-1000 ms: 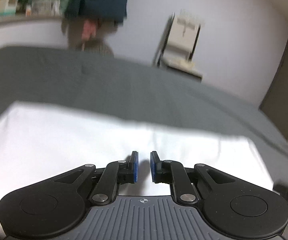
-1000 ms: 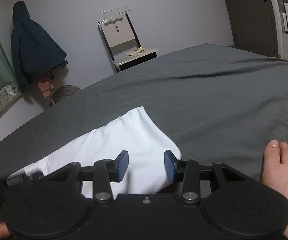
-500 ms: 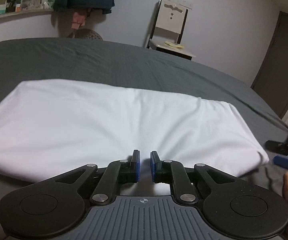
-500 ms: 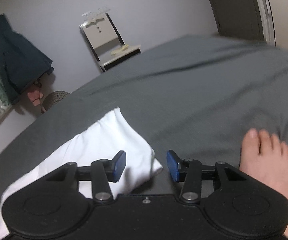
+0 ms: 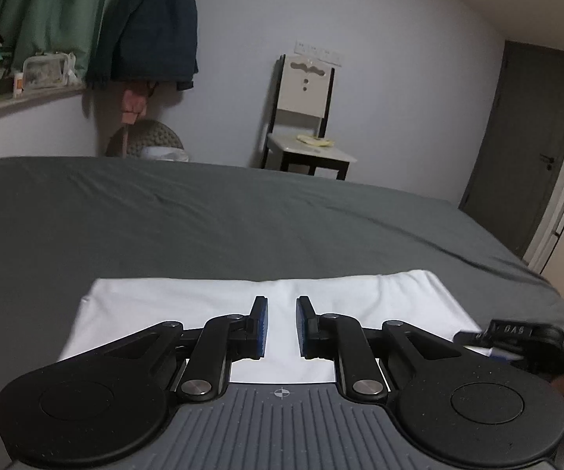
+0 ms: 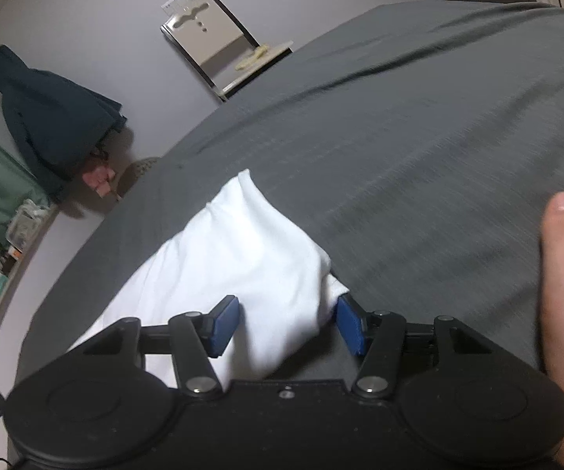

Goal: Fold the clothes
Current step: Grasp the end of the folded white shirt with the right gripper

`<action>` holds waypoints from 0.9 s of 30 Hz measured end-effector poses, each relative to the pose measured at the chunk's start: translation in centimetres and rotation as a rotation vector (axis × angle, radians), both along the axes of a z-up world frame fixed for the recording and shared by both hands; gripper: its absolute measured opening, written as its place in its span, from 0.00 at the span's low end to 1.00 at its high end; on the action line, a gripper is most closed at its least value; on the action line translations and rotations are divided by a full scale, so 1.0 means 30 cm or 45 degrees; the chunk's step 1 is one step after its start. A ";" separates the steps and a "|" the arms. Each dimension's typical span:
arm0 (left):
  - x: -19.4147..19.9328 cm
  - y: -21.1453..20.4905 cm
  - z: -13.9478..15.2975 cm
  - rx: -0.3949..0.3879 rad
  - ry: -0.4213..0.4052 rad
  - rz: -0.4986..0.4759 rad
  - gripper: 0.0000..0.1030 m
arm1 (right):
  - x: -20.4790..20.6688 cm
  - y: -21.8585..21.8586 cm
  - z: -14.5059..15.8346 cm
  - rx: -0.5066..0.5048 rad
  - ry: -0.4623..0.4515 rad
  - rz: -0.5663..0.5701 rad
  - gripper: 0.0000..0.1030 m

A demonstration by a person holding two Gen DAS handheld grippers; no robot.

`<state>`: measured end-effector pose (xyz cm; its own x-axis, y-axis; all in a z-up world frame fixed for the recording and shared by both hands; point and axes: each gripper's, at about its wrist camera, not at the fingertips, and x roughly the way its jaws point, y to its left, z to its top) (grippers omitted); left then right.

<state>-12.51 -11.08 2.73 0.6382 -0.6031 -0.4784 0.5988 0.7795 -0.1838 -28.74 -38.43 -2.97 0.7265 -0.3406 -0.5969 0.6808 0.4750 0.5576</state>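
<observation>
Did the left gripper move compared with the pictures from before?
Yes. The left gripper tilted up and drew back: the chair sits lower in its view, and the white garment fills less of it.

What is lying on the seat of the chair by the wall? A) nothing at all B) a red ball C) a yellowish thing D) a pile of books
C: a small yellowish thing lies on the pale seat of the chair by the wall; what it is cannot be told.
</observation>
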 end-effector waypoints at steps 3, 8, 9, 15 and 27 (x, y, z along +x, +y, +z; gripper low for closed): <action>0.045 0.028 0.006 0.025 -0.016 0.015 0.15 | -0.011 -0.013 -0.014 -0.010 -0.040 0.001 0.46; 0.164 0.065 0.033 -0.010 -0.008 0.110 0.15 | -0.017 -0.015 -0.014 -0.003 -0.061 -0.012 0.24; 0.187 0.074 0.044 -0.019 -0.020 0.122 0.15 | -0.010 -0.008 -0.006 -0.020 -0.051 -0.004 0.22; 0.279 0.185 0.067 -0.055 -0.132 0.288 0.15 | 0.045 0.079 0.105 -0.220 0.053 0.022 0.15; 0.428 0.433 -0.094 -0.313 0.212 0.688 0.15 | 0.437 0.681 0.415 -0.917 0.033 0.647 0.14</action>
<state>0.34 1.92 -0.08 0.8130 -0.3207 -0.4859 0.0789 0.8876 -0.4539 -15.63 -18.00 9.48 0.8816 -0.2799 -0.3800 0.2999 0.9539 -0.0068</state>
